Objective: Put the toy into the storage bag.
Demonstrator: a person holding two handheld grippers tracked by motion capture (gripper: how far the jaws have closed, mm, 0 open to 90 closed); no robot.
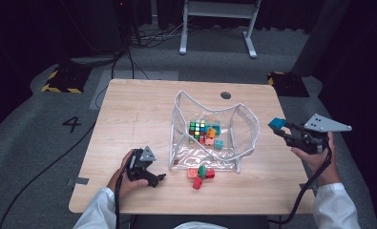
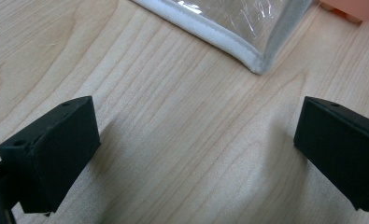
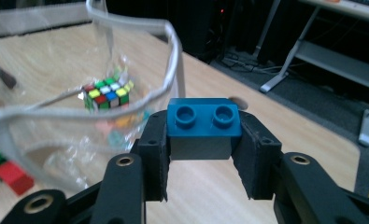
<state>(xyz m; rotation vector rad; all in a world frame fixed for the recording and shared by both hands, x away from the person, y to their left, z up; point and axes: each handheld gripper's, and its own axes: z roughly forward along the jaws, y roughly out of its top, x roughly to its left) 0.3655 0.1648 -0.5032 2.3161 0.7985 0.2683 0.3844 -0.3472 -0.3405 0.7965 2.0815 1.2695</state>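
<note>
**Blue brick held beside the clear bag**

The right gripper (image 1: 277,127) hangs above the worktop's (image 1: 129,109) edge at 3 o'clock, its fingers (image 3: 154,154) pinching a blue brick (image 3: 204,117) by its two sides, studs facing up. In the high view the brick (image 1: 275,123) sits just off the right wall of the clear plastic bag (image 1: 246,125), apart from it and level with its rim.

The bag stands open at the middle of the worktop. Inside it lie a colour-tiled puzzle cube (image 1: 197,129) and several small bricks, orange, teal and pink, just right of the cube. Outside the bag, at its 6 o'clock edge, a loose cluster of red, green and orange bricks (image 1: 201,174) lies on the wood.

The left gripper (image 1: 158,180) rests low at 7 o'clock, near the bag's front-left corner (image 2: 258,68). Its fingers (image 2: 56,149) are spread wide over bare wood, with nothing between them.
</note>
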